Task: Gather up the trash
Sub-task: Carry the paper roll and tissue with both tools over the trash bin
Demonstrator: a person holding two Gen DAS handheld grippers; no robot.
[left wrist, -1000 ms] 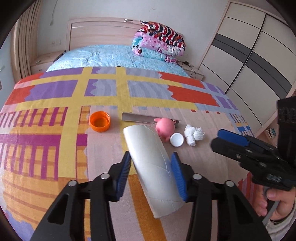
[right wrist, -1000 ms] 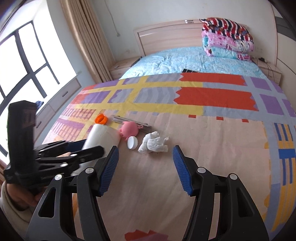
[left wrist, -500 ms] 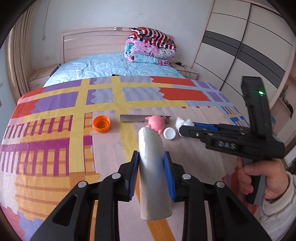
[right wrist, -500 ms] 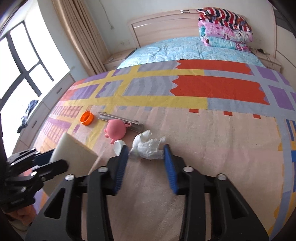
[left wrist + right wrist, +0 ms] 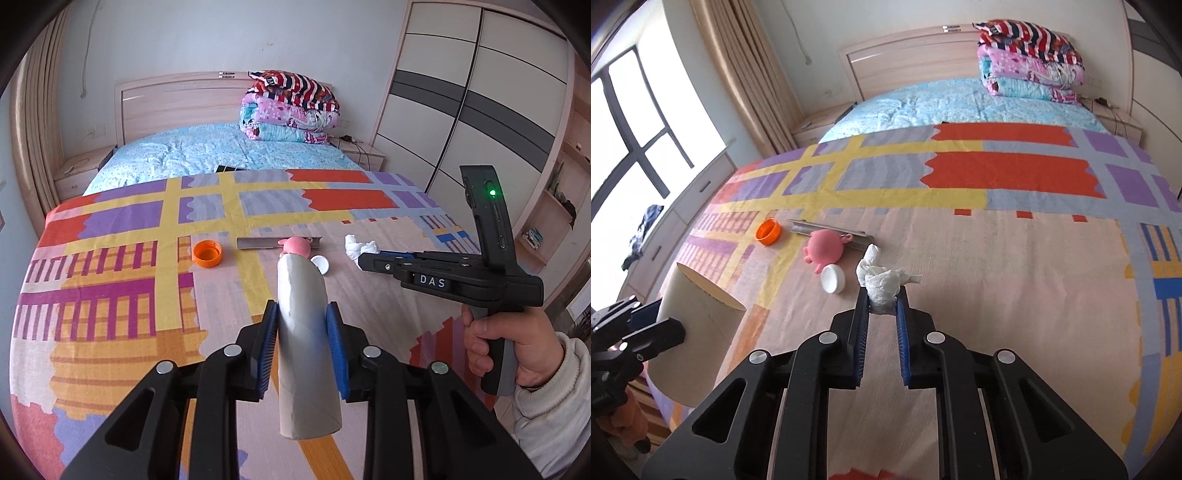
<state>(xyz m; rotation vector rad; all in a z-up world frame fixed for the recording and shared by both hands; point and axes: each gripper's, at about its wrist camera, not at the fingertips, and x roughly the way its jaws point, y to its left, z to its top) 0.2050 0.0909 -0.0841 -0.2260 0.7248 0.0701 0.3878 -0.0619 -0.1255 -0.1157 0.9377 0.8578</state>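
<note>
My left gripper (image 5: 302, 314) is shut on a grey cardboard tube (image 5: 304, 343), held up off the patterned bedspread (image 5: 110, 288). In the right wrist view the same tube (image 5: 696, 325) shows at the far left in the left gripper (image 5: 646, 328). My right gripper (image 5: 882, 301) is shut on a crumpled white tissue (image 5: 882, 282) lying on the bedspread (image 5: 997, 295). The left wrist view shows the right gripper (image 5: 364, 258) from the side with the tissue (image 5: 356, 245) at its tip. An orange cap (image 5: 208, 253), a white cap (image 5: 833, 278), a pink toy (image 5: 825, 247) and a grey strip (image 5: 812, 229) lie nearby.
Folded quilts (image 5: 291, 110) are stacked at the headboard on a blue sheet (image 5: 207, 155). A wardrobe (image 5: 480, 110) stands right of the bed. A window and curtain (image 5: 738, 74) are on the other side. A hand and sleeve (image 5: 517, 350) hold the right gripper.
My left gripper closed on the tube and lifted it off the bedspread. My right gripper moved forward to the tissue and closed on it.
</note>
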